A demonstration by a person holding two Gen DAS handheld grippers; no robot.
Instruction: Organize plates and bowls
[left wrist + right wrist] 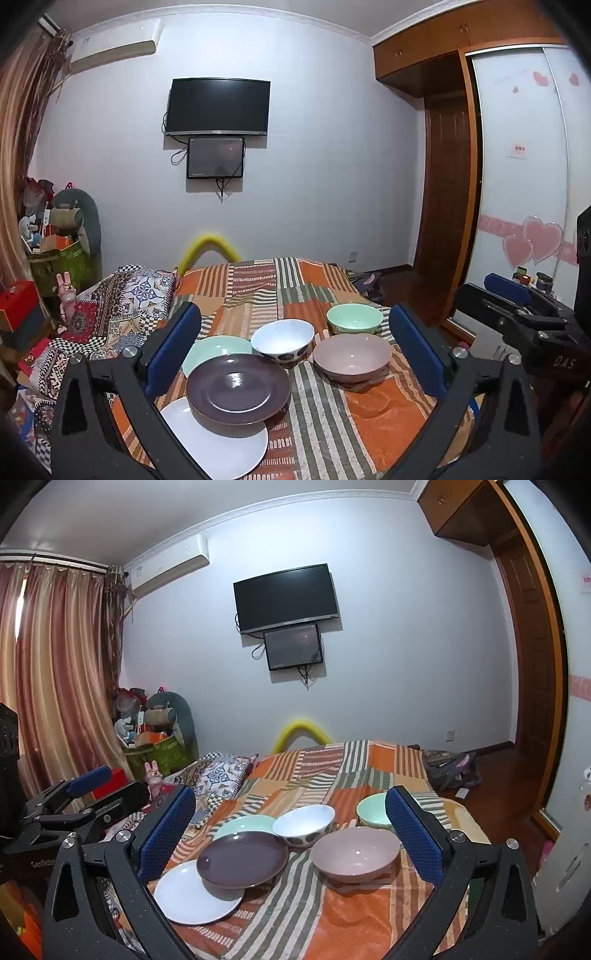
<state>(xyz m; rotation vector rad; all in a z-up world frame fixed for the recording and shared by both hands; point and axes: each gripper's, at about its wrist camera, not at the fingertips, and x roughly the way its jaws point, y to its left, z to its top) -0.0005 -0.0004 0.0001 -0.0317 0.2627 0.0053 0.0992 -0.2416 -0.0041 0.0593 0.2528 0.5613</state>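
Plates and bowls sit loose on the bed [332, 424], none stacked properly yet, so sorting looks unstarted. Left gripper [293, 350] is wide open, holding nothing; right gripper [290, 834] likewise. Ahead of the left gripper, between its fingers: brown plate [238, 387] resting partly on white plate [221, 446] nearest, green plate [212, 350] behind it. Spotted bowl [282, 338], pink bowl [352, 356] and green bowl [354, 317] lie further ahead, toward its right finger (all upright). Next move probably: bring one gripper down over a rim, likely the brown plate or pink bowl, and close; soft bedding may let dishes tip.
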